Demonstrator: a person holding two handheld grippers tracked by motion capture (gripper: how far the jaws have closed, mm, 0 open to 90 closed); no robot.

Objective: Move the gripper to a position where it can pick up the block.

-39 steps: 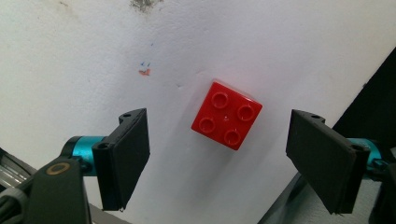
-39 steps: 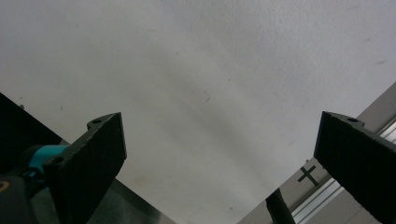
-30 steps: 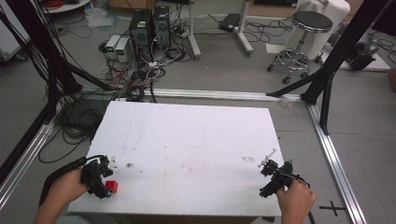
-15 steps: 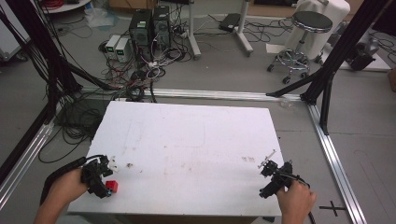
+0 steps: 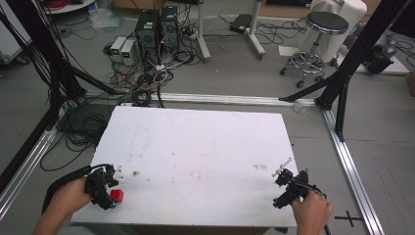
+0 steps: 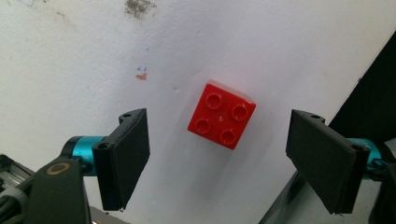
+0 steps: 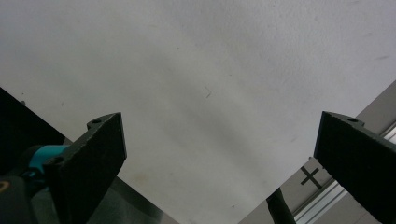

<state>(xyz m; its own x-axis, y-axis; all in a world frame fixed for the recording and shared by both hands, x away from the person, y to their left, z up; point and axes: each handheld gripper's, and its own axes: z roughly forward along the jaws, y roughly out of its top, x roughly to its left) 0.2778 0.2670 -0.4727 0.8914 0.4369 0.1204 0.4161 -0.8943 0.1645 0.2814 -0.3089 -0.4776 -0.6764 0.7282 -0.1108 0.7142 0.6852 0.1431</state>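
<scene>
The left gripper (image 6: 217, 156) has its flat black jaws spread wide, with a small square red plastic brick (image 6: 222, 115) with four round studs lying between them on the scuffed matte white tabletop (image 5: 205, 147), touching neither jaw. It's near the table's front left corner. The right gripper (image 7: 219, 161) is gaping too, over bare white surface at the front right; probably hovering, hard to tell.

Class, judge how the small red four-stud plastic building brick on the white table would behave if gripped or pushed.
The small red four-stud plastic building brick looks rigid and moulded, so it probably won't flex when squeezed. It lies flat with its studs up, so it should slide, not roll. Its smooth, glossy sides might slip between the left tool, whose jaws are open.
</scene>
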